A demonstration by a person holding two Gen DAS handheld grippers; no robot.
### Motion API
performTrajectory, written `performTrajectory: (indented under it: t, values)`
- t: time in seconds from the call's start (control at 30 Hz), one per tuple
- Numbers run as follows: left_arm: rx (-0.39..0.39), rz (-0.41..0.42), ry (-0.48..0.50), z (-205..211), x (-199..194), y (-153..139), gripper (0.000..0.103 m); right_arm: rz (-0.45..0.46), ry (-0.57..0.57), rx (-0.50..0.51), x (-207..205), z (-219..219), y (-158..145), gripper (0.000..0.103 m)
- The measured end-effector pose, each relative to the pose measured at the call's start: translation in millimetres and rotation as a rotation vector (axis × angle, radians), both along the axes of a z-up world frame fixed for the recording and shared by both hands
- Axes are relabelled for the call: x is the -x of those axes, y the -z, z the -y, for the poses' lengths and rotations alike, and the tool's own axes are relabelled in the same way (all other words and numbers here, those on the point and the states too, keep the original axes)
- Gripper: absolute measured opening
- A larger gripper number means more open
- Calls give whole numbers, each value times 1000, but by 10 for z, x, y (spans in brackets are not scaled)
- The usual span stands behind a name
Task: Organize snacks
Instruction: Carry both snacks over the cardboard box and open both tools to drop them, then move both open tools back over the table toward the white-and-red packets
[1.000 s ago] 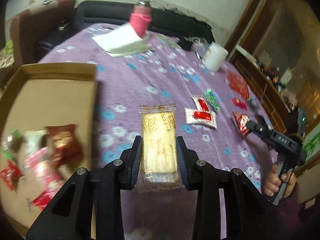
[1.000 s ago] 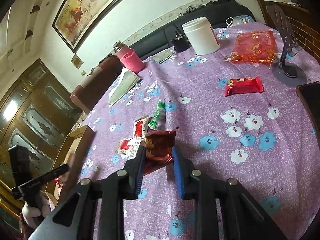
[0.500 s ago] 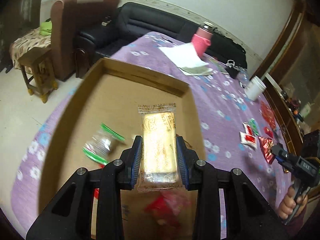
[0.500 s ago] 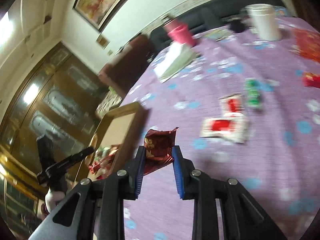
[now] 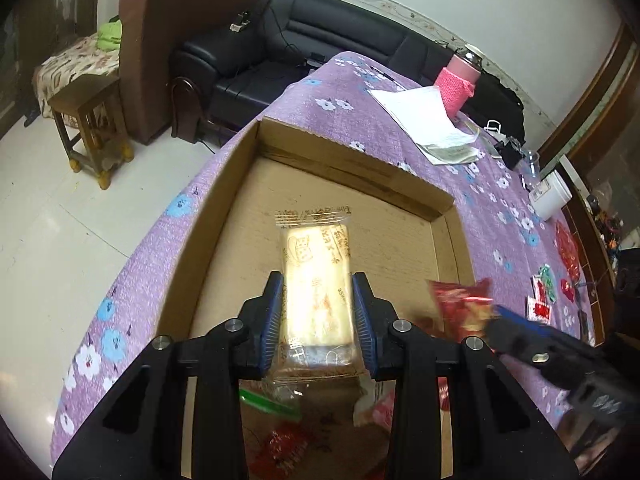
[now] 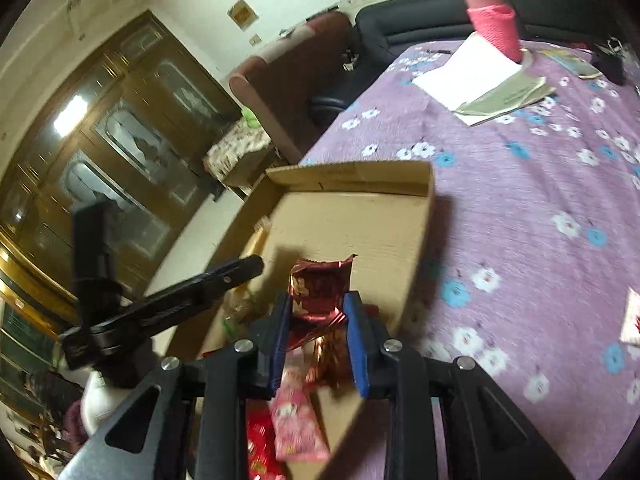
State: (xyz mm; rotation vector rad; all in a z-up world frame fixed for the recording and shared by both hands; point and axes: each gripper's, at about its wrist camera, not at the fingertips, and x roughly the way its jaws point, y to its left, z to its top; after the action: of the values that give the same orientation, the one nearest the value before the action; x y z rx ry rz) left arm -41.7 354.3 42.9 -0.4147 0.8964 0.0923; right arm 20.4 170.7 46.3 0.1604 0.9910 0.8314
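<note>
My left gripper (image 5: 317,312) is shut on a yellow cracker packet (image 5: 316,280) and holds it over the cardboard box (image 5: 352,168) on the purple tablecloth. My right gripper (image 6: 317,320) is shut on a dark red foil snack (image 6: 320,286) above the box (image 6: 360,178); this snack (image 5: 460,304) also enters the left wrist view from the right, blurred. The left gripper's finger (image 6: 208,280) reaches across the box in the right wrist view. Several red, pink and green-edged packets (image 5: 280,440) lie in the near end of the box. More snacks (image 5: 544,296) lie on the table at the right.
On the far part of the table stand a pink-sleeved bottle (image 5: 460,80), white papers (image 5: 424,116) and a white jar (image 5: 550,196). A black sofa (image 5: 320,32), a brown armchair (image 5: 172,40) and a wooden stool (image 5: 88,120) stand beyond the table edge. A wooden cabinet (image 6: 100,140) lines the wall.
Both grippers swung left from the open table to above the box, each keeping its snack. The right gripper's red snack now shows close at the right of the left wrist view.
</note>
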Motion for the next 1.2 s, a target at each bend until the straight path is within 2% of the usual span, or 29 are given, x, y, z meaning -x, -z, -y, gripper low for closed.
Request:
performTrajectory:
  t: [0.13, 0.2, 0.37, 0.47, 0.67, 0.73, 0.8, 1.0, 1.13, 1.2]
  values:
    - [40, 1, 7, -67, -8, -11, 33, 79, 22, 81, -10, -195, 39, 34]
    - [55, 5, 13, -86, 29, -30, 33, 93, 17, 91, -9, -196, 31, 34]
    - [90, 52, 7, -26, 229, -177, 33, 120, 45, 91, 115, 36, -55, 35]
    - [111, 93, 31, 123, 365, -306, 33, 115, 84, 72, 177, 303, -104, 35]
    - [160, 153, 139, 616, 582, -514, 33, 115, 203, 83, 214, 1010, -68, 35]
    - [173, 161, 176, 788, 644, -536, 38, 104, 268, 97, 179, 1333, -6, 35]
    - [183, 162, 204, 947, 696, -530, 44, 83, 346, 110, 149, 1686, 71, 35]
    - [197, 140, 318, 1447, 746, -478, 44, 31, 528, 122, 160, 2593, 269, 36]
    - [161, 139, 390, 1749, 713, -428, 44, 20, 597, 201, 141, 2890, 354, 36]
    - [159, 116, 420, 1891, 660, -372, 44, 39, 588, 220, 130, 2926, 345, 40]
